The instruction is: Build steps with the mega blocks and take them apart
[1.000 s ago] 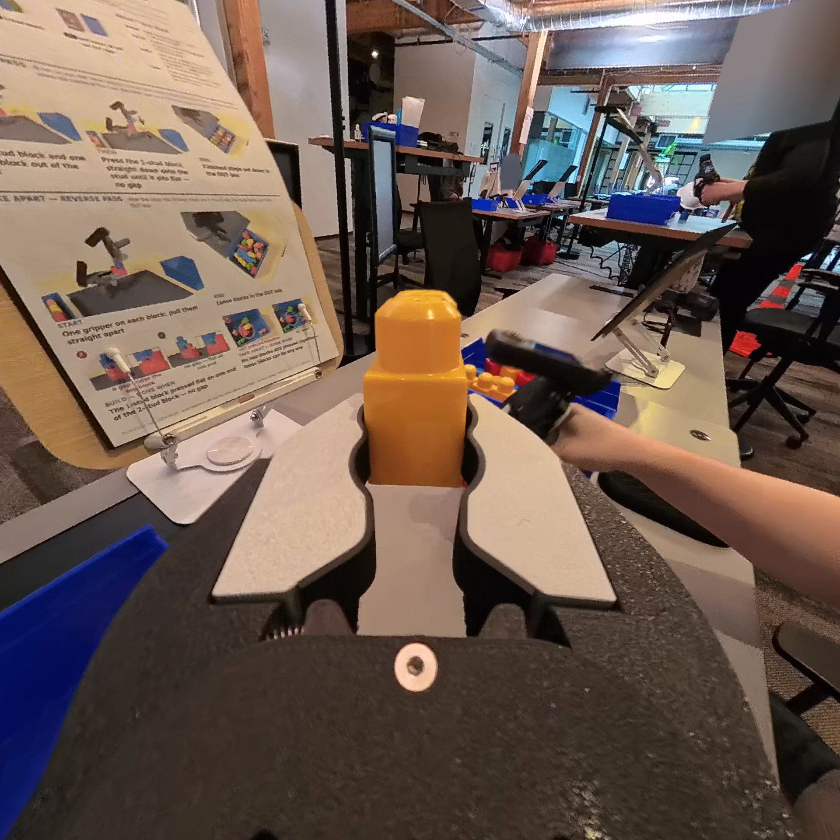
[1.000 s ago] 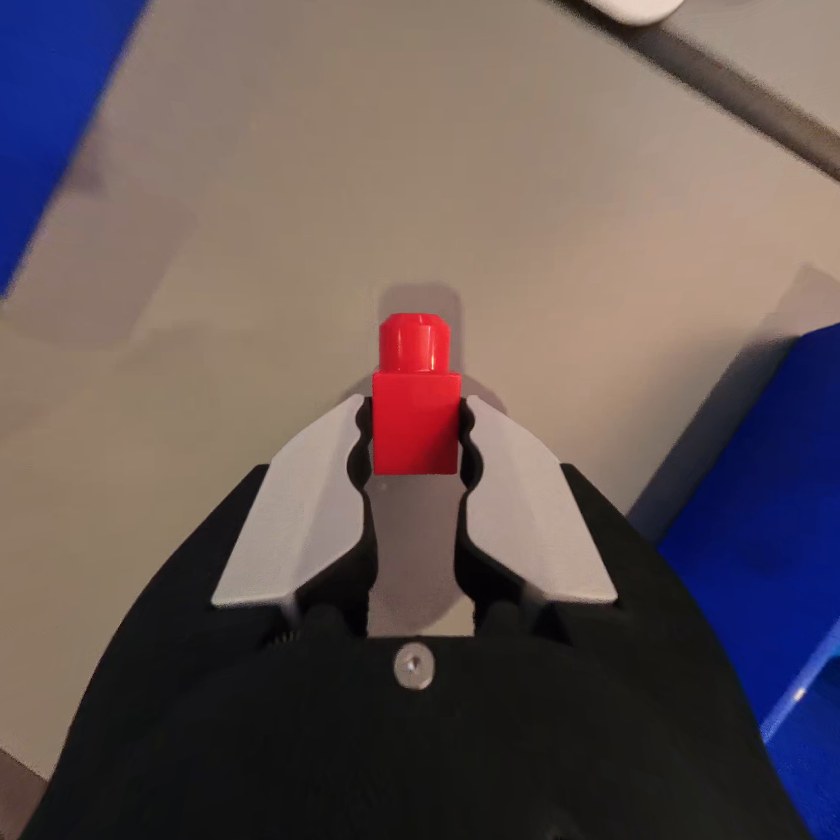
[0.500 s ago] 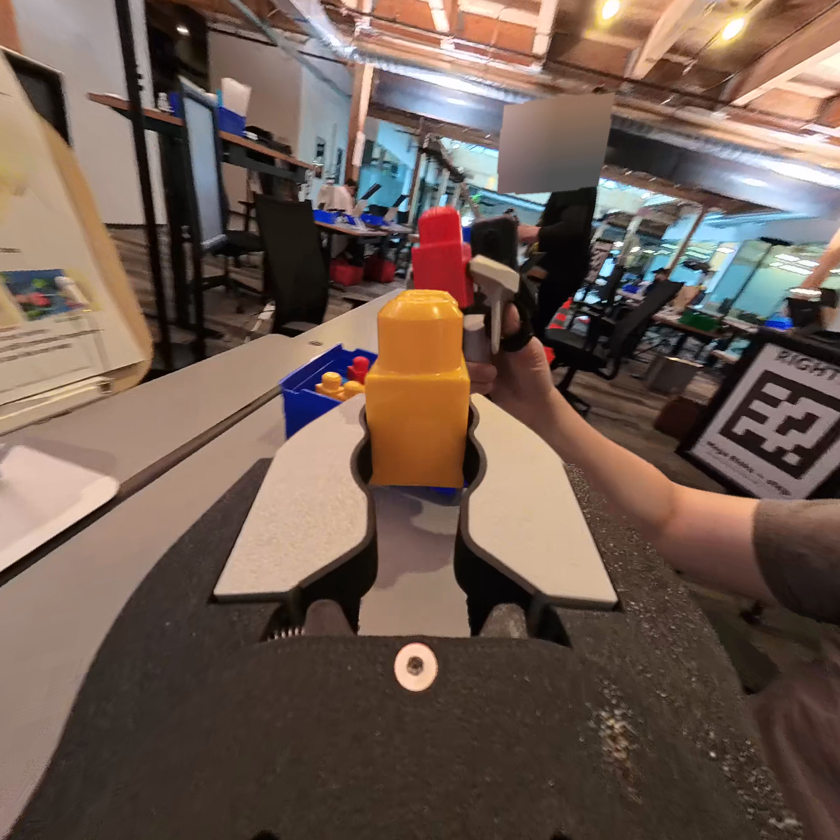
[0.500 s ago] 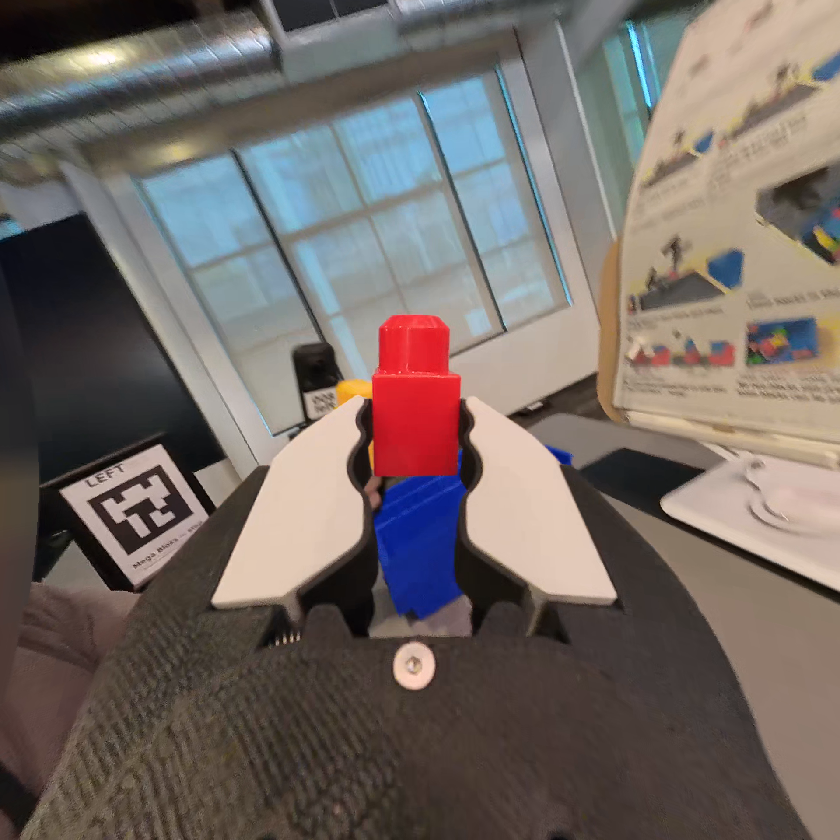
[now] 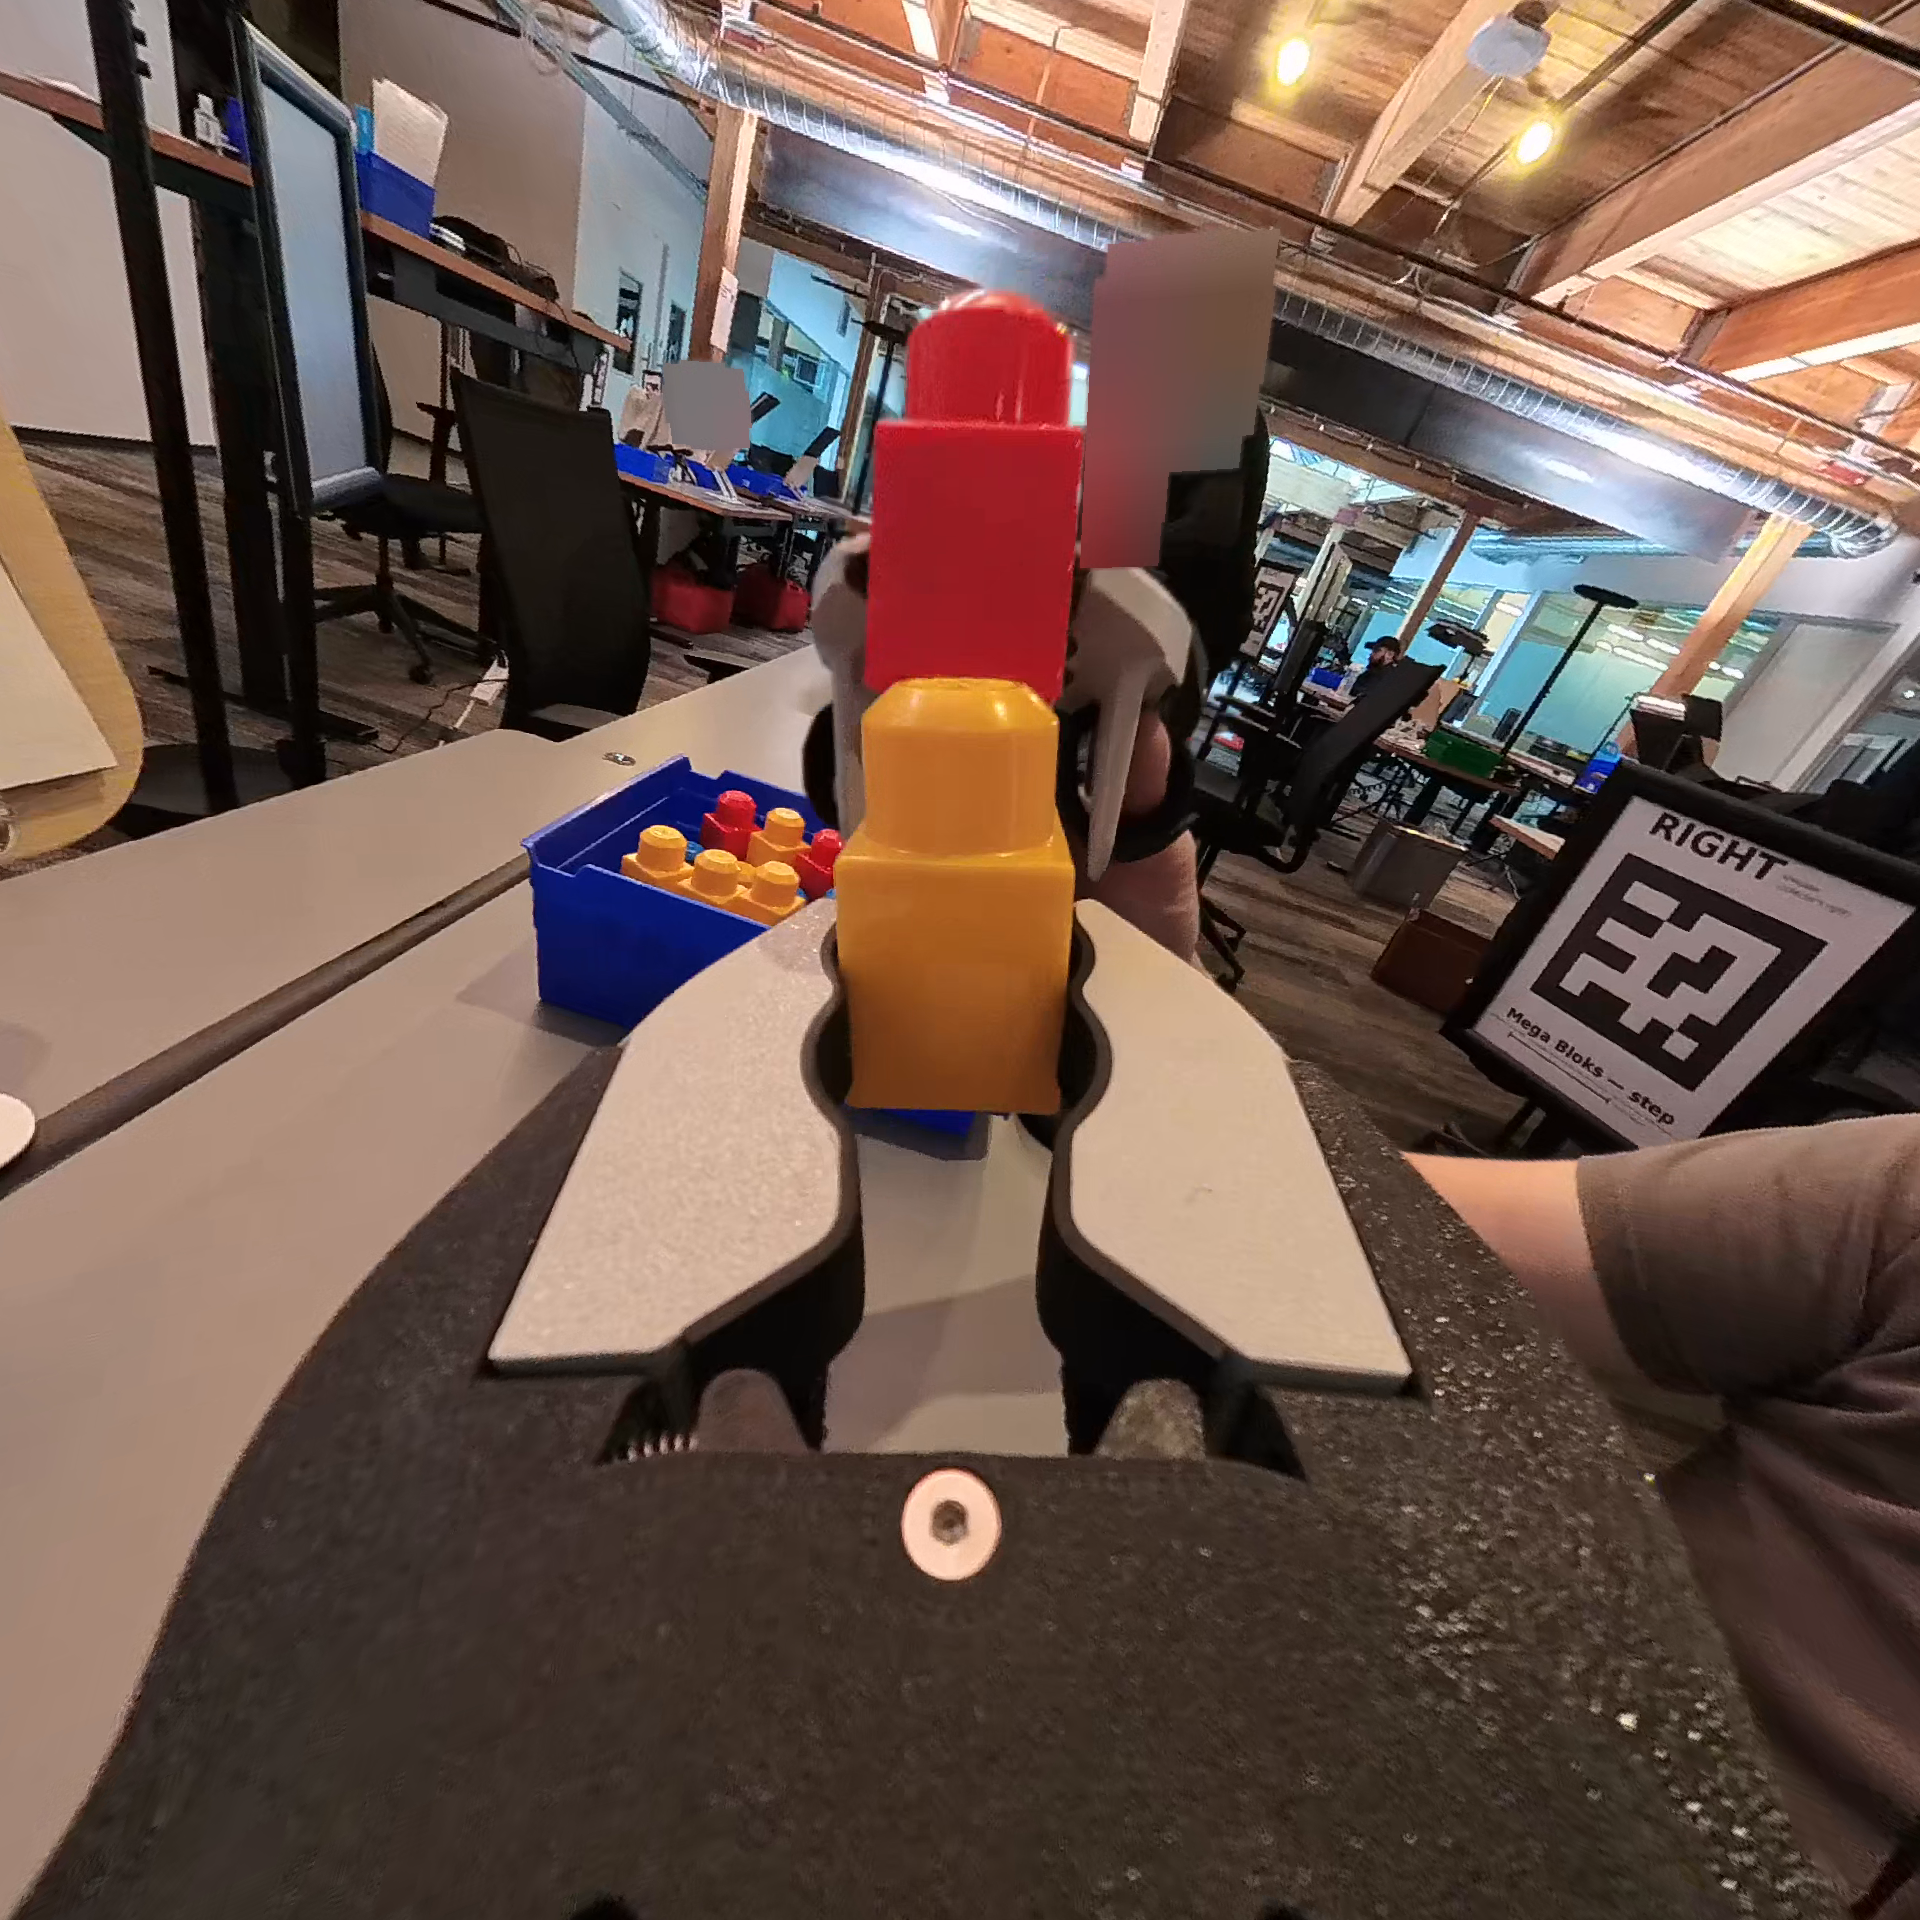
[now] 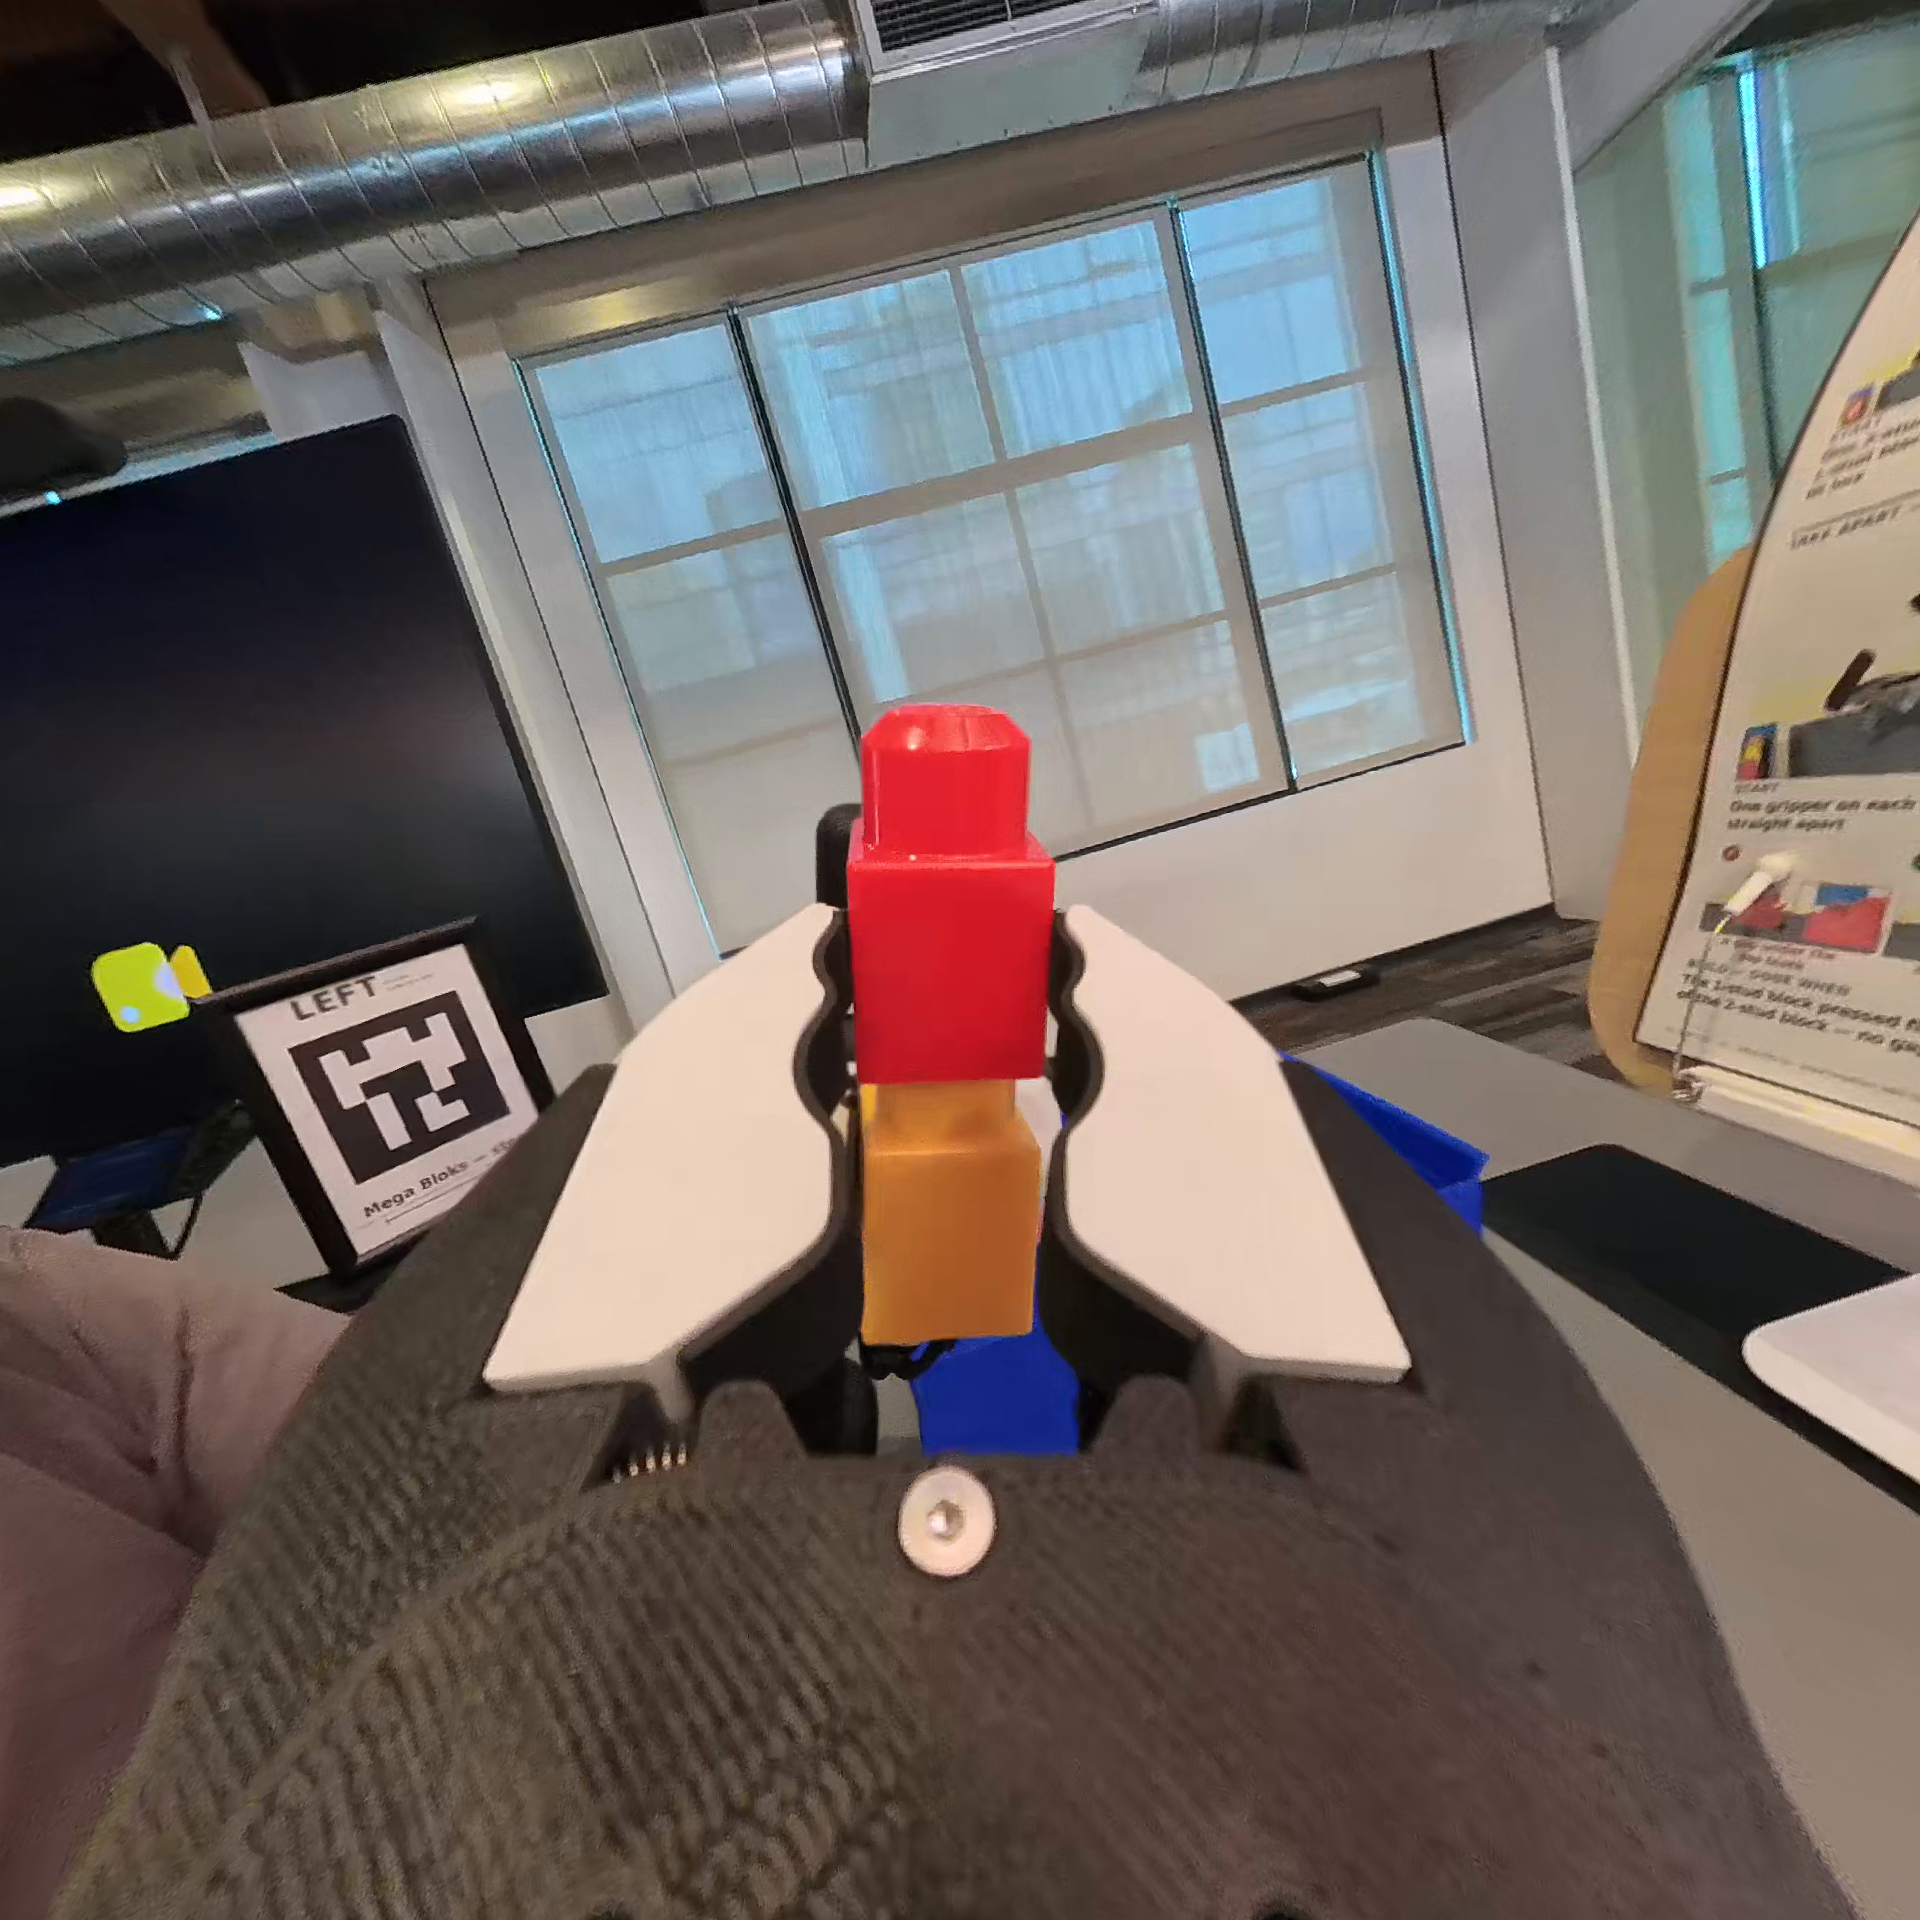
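**Red block over yellow stud, both held in the air**

We have the left gripper (image 5: 956, 1023) clamped on the yellow block (image 5: 954, 956) at frame centre, and the right gripper (image 6: 948, 997) clamped on the red block (image 6: 945, 961) directly above it. Whether the stud is fully seated we cannot tell. Risks, in our judgement: a tilted press jams the stud or twists a block out of its jaws; a dropped block could miss the blue bin (image 5: 603, 935) at centre left.

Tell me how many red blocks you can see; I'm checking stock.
3. One red block is held in the right claw, above the yellow block. Two more, and, sit in the blue bin; others may be hidden.
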Motion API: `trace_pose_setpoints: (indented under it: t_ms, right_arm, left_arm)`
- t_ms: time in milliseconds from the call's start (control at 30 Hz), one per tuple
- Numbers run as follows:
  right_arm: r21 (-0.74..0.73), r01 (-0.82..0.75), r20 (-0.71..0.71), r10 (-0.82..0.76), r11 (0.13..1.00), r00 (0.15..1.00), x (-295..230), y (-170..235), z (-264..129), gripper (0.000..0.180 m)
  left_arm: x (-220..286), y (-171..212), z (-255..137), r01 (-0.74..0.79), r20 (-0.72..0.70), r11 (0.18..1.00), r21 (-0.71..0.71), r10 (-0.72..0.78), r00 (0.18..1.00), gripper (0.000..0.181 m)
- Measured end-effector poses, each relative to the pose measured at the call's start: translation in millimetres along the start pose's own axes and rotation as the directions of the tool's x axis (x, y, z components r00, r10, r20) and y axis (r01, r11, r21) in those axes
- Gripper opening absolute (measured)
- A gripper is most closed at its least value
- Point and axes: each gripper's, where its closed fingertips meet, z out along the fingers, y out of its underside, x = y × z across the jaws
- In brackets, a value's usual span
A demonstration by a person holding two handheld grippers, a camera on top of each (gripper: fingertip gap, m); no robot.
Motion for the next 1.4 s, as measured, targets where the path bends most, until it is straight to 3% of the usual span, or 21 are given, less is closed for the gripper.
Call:
trace_pose_setpoints:
  t_ms: [700,1400]
  right_arm:
    - [-0.252,-0.072,0.031,0.083,0.965,0.996,1,35,-3,0.037]
    - [-0.243,-0.045,0.016,0.051,0.969,0.999,2,39,3,0.038]
  left_arm:
    - [-2,8,-9,-0.003,-0.029,0.996,-0.091,0.0,1.0,0.036]
    - [-4,2,-14,-0.014,0.003,0.997,-0.081,0.015,1.0,0.036]
